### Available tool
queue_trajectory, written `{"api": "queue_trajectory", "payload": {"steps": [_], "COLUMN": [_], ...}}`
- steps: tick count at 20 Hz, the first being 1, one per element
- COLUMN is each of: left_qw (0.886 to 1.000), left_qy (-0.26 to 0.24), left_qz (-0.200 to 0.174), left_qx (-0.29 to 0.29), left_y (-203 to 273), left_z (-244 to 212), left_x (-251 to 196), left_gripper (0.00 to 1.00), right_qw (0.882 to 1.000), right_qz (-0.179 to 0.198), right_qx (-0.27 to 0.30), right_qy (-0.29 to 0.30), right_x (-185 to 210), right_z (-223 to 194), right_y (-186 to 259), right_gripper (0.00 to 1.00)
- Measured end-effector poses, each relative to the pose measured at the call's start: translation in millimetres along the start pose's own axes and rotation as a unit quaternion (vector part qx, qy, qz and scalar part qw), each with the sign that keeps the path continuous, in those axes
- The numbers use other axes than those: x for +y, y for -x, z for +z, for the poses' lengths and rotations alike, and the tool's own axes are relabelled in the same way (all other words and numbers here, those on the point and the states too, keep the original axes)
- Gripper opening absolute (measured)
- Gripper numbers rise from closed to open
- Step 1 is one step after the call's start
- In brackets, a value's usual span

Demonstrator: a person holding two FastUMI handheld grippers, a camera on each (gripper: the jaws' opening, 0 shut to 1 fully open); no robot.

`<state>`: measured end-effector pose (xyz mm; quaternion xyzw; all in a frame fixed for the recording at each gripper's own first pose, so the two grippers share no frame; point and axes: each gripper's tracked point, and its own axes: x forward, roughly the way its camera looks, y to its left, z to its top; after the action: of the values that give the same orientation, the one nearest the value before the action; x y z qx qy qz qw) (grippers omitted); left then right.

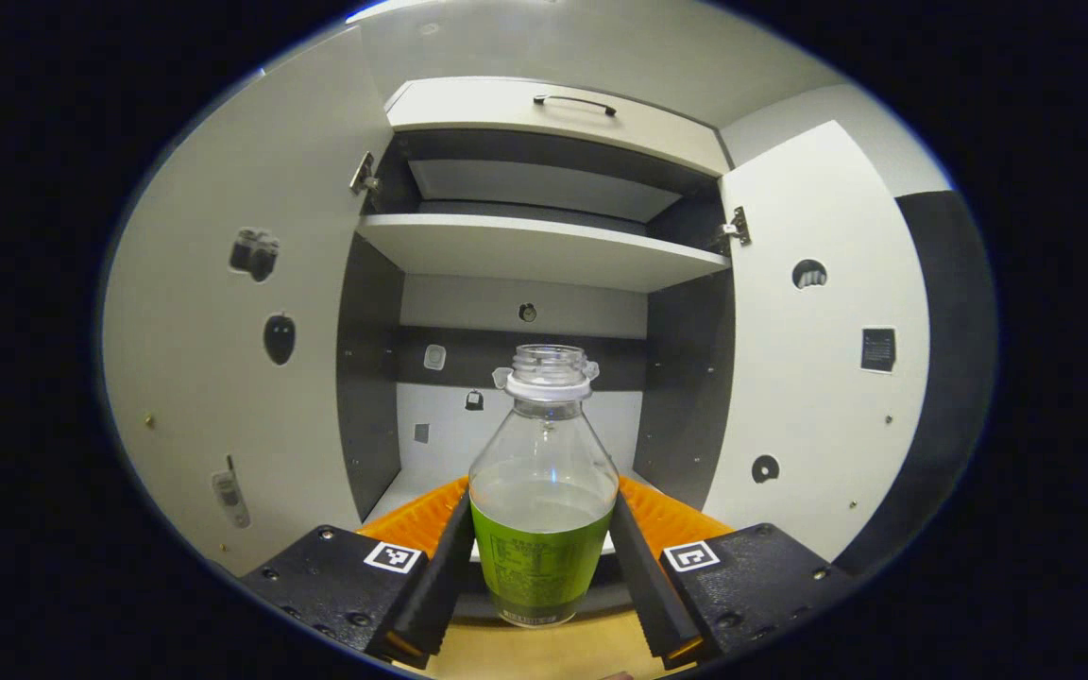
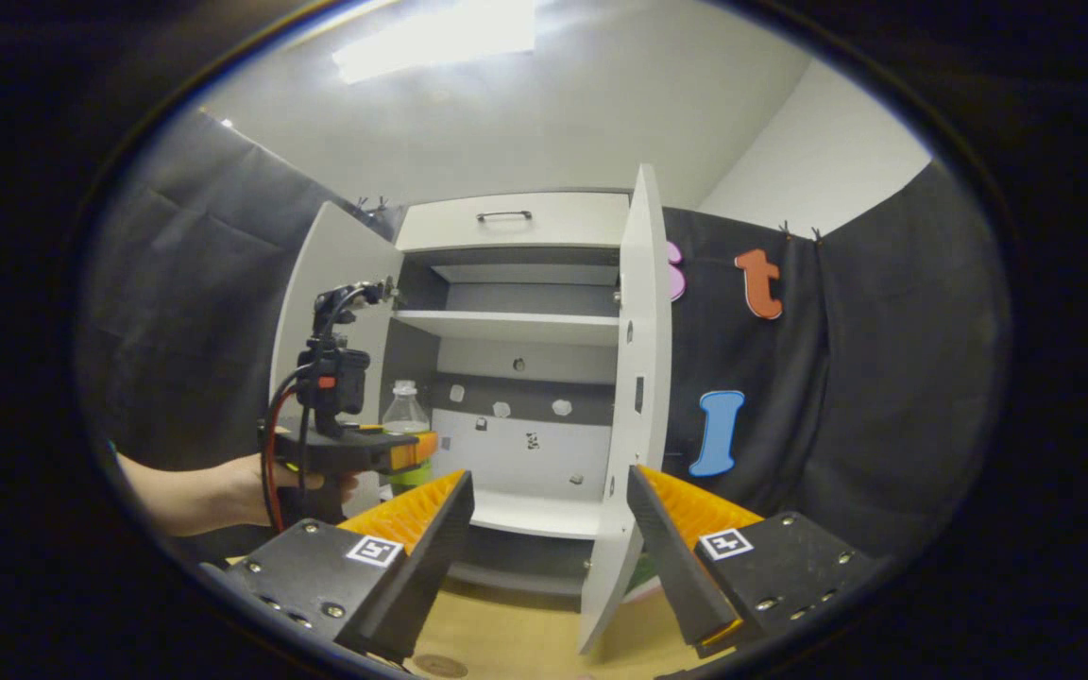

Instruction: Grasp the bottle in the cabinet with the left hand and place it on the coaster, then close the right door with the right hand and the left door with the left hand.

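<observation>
A clear bottle [image 1: 541, 557] with a green label, some liquid and no cap stands upright between the fingers of my left gripper [image 1: 541, 491], which is shut on its sides. It sits just in front of the open cabinet [image 1: 535, 246], over the wooden table edge. The right gripper view shows the same bottle [image 2: 404, 408] held by the left gripper [image 2: 412, 451] near the left door [image 2: 327, 283]. My right gripper [image 2: 549, 475] is open and holds nothing; the right door [image 2: 634, 397] stands edge-on beyond it. A dark round disc [image 2: 440, 666], possibly the coaster, lies on the table.
Both white doors [image 1: 818, 359] [image 1: 242, 359] swing wide open. Inside, a shelf crosses the cabinet and a drawer with a handle [image 1: 572, 102] sits above. A person's hand [image 2: 223, 491] holds the left gripper. Black cloth hangs behind and to the right.
</observation>
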<state>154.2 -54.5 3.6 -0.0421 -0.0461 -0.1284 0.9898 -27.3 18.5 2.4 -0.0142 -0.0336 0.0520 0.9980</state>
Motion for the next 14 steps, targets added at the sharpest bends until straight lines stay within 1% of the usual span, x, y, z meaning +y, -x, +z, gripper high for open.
{"api": "queue_trajectory", "payload": {"steps": [2,3,4,6,8,11,12,14], "left_qw": [1.0,1.0,1.0,0.999,0.999,0.999,0.997,0.995], "left_qy": [0.003,0.004,0.007,0.018,0.01,0.008,0.012,0.011], "left_qz": [-0.006,-0.012,-0.018,-0.029,-0.032,-0.047,-0.059,-0.07], "left_qx": [0.004,0.008,0.016,0.02,0.017,0.021,0.038,0.07], "left_y": [24.3,35.1,45.7,64.7,79.1,97.7,103.9,117.0], "left_z": [-13.2,-22.9,-31.5,-42.7,-51.9,-83.2,-102.4,-145.3], "left_x": [-7.1,-11.8,-17.3,-26.6,-31.4,-42.7,-48.9,-52.2], "left_gripper": [0.78,0.77,0.78,0.78,0.78,0.78,0.78,0.78], "right_qw": [1.0,1.0,1.0,1.0,0.999,0.997,0.996,0.994], "right_qz": [-0.003,-0.001,0.001,0.009,-0.015,-0.04,-0.051,-0.077], "right_qx": [-0.011,-0.012,-0.011,-0.009,-0.01,-0.023,-0.022,-0.03], "right_qy": [0.007,0.004,-0.003,-0.019,-0.041,-0.06,-0.066,-0.076], "right_x": [-0.2,1.7,4.3,8.9,-3.9,-18.3,-23.3,-35.1], "right_z": [2.9,2.7,1.5,2.0,5.1,10.2,7.8,13.1], "right_y": [14.6,20.5,23.3,26.9,24.4,20.8,20.6,22.5], "right_gripper": [1.0,0.98,0.98,0.98,0.98,0.98,0.98,0.98]}}
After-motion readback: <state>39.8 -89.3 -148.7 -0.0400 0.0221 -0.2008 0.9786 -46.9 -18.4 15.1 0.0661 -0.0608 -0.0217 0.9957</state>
